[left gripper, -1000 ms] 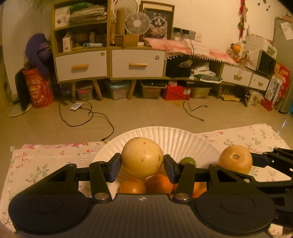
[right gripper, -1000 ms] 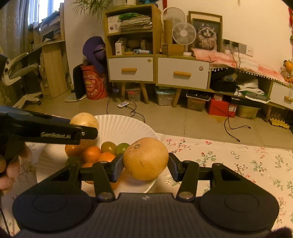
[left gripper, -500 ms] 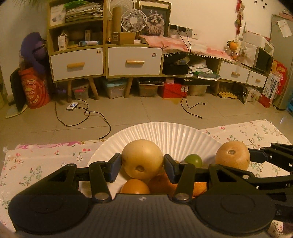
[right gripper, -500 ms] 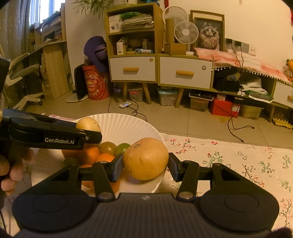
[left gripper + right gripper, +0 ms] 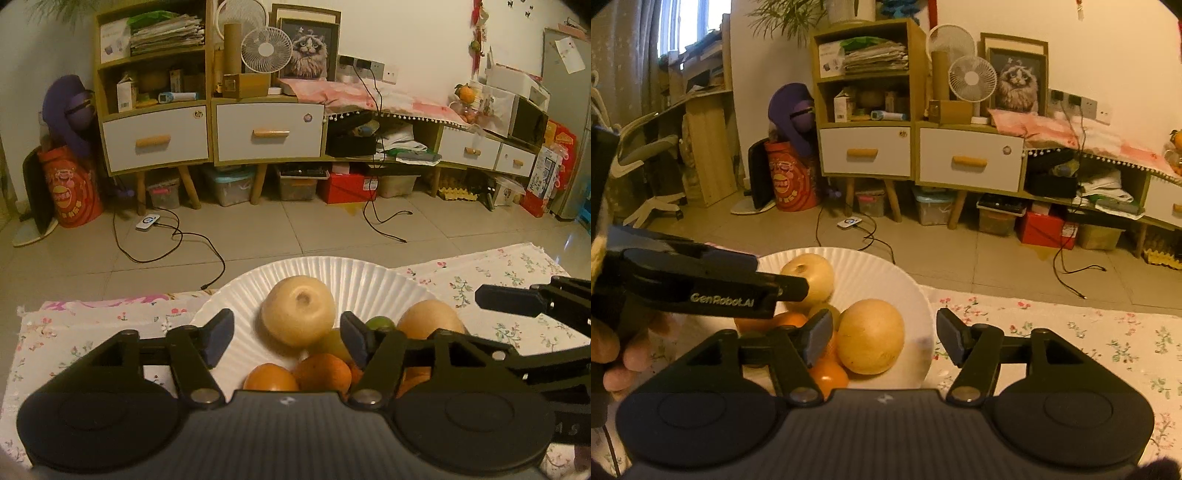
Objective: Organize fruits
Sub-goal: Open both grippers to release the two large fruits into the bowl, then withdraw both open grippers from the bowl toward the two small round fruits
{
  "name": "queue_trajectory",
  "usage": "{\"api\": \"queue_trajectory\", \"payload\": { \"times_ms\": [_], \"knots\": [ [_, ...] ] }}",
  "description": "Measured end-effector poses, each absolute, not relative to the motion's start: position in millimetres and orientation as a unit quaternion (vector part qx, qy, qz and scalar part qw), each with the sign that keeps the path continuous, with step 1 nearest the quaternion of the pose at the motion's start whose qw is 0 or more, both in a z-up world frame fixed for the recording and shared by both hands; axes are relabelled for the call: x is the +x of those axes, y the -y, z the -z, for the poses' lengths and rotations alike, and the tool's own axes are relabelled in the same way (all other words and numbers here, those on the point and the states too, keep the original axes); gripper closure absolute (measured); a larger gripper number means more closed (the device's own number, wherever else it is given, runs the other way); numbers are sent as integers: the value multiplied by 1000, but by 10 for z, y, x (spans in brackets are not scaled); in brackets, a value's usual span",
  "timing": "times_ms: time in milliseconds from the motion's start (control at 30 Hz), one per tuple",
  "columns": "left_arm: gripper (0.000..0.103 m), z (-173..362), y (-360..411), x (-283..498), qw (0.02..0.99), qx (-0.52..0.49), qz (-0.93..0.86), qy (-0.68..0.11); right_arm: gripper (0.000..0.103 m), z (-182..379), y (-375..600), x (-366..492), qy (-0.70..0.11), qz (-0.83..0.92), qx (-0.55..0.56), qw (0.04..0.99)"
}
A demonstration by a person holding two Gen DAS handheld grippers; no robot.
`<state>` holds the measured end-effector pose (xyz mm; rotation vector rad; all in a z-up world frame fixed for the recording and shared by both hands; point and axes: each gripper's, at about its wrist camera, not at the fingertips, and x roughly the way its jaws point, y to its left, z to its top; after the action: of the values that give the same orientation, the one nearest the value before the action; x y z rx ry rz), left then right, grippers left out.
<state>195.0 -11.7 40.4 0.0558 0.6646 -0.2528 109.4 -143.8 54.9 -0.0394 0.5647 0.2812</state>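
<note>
1. On the white fluted paper plate (image 5: 332, 273), a pale round pear (image 5: 298, 311) sits atop oranges (image 5: 322, 373), its dimpled end facing up and toward the left wrist camera.
2. The left gripper (image 5: 287, 336) is opening; its pads stand clear of this pear.
3. The right gripper (image 5: 882, 336) is opening around a tan, smooth-skinned round pear (image 5: 870, 336), pads apart from it.
4. Floral cloth (image 5: 1071, 332) covers the table; beige tiles (image 5: 295, 229) lie beyond.

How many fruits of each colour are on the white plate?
On the paper plate:
Yellow-brown pears: 2
Green fruits: 2
Oranges: at least 3, some partly hidden
Total: at least 7
</note>
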Motion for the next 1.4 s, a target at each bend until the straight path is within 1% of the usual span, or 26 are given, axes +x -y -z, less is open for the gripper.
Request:
{"api": "queue_trajectory", "payload": {
  "times_ms": [167, 267, 333, 467, 567, 700, 867, 1100, 1400],
  "knots": [
    [30, -498, 118, 1803, 938, 39, 125, -322, 34, -644, 1465, 1022, -277, -123, -18, 953],
    [25, -541, 104, 1702, 938, 39, 124, -322, 26, -680, 1465, 963, -283, -118, -23, 951],
    [20, -556, 98, 1624, 936, 38, 125, -326, 24, -690, 1459, 909, -286, -114, -33, 951],
    [17, -590, 95, 1482, 935, 48, 124, -329, 19, -726, 1467, 810, -291, -105, -45, 950],
    [13, -626, 86, 1356, 935, 48, 123, -329, 14, -757, 1471, 728, -295, -101, -50, 949],
    [7, -643, 52, 1205, 933, 45, 124, -334, 10, -782, 1462, 611, -300, -97, -63, 947],
    [6, -595, 11, 1035, 928, 37, 127, -348, 5, -781, 1456, 465, -301, -92, -76, 946],
    [6, -500, -61, 820, 923, 22, 130, -363, 3, -721, 1467, 313, -307, -80, -78, 945],
    [6, -380, -85, 624, 918, 19, 138, -372, 0, -629, 1554, 154, -304, -65, -54, 949]
  ]
}}
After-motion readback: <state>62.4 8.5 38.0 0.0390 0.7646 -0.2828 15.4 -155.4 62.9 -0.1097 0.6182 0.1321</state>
